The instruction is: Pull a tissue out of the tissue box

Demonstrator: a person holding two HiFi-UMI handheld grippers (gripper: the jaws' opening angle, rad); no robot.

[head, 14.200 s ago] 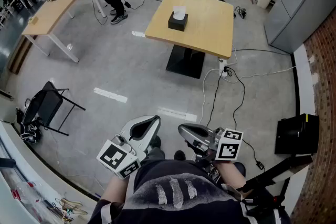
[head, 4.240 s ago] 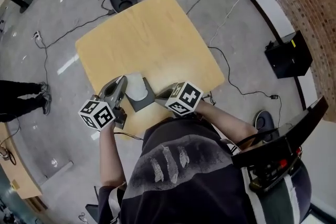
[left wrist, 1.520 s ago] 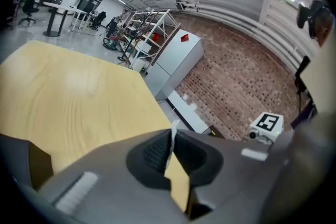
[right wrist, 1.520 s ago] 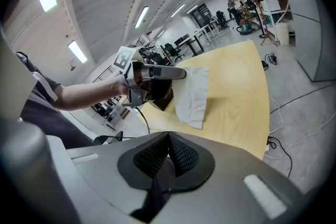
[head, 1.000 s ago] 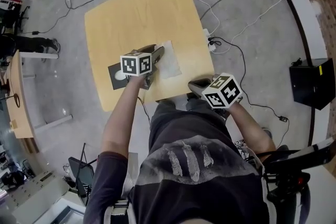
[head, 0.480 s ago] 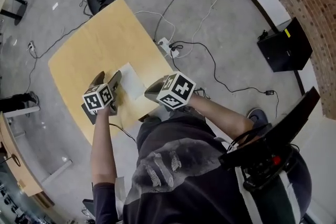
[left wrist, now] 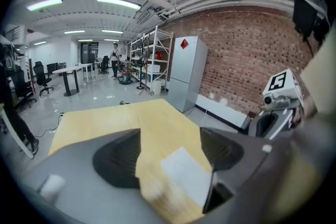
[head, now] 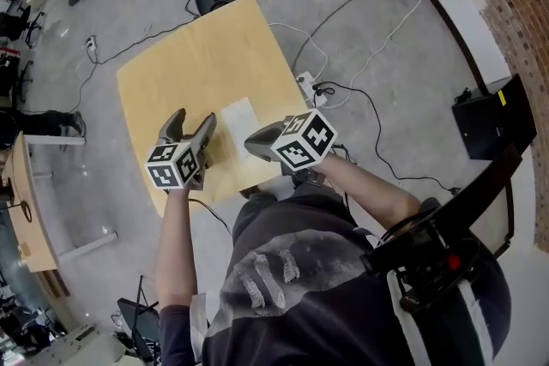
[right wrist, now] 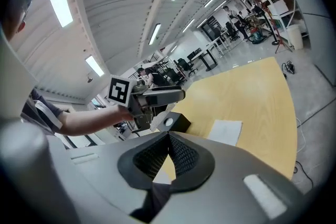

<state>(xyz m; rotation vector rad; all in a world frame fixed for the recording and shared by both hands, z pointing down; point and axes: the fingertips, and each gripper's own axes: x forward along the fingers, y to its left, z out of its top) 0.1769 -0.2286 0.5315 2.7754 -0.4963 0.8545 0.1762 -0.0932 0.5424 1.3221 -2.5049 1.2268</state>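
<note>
The tissue point(head: 238, 114) now lies flat and free on the table point(head: 197, 47), toward the side nearest you; a second ago your left gripper point(head: 193, 119) was down on it. That gripper's jaws have just been opening and stand wide with nothing between them, clear of the sheet. I judge the pull done and the tissue let go. Your right gripper point(head: 254, 145) is closed on nothing, near the tissue. The box point(right wrist: 177, 123) shows only in the right gripper view, under your left gripper. From the head it is hidden behind the marker cube point(head: 174, 165), and the left gripper view is smeared near the jaws
</note>
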